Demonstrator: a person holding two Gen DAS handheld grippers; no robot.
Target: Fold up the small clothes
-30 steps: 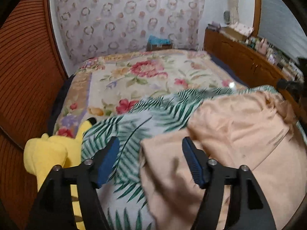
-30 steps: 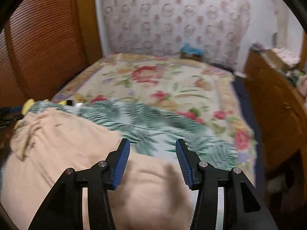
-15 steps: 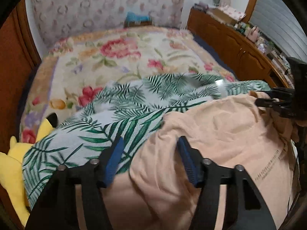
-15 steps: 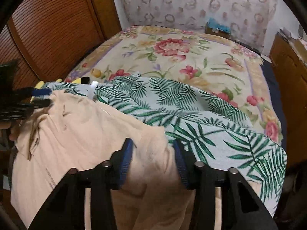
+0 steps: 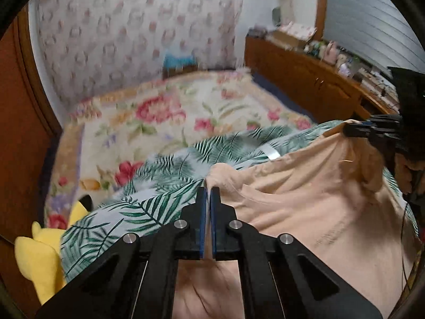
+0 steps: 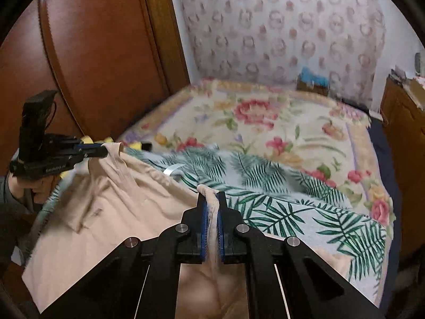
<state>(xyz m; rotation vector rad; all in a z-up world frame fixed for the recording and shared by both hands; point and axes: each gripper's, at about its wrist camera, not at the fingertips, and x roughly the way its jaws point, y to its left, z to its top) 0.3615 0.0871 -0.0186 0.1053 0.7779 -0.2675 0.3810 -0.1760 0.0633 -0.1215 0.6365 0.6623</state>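
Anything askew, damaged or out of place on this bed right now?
Nothing damaged. The peach cotton garment is bunched and wrinkled, pinched at two edges by the left gripper and right gripper. A yellow plush toy sits at the edge of the palm-leaf printed cloth.

Black gripper (image 5: 207,190), blue pads (image 5: 202,212)

One peach garment (image 5: 305,207), one palm-print cloth (image 5: 148,199), one yellow plush (image 5: 39,260), two grippers.
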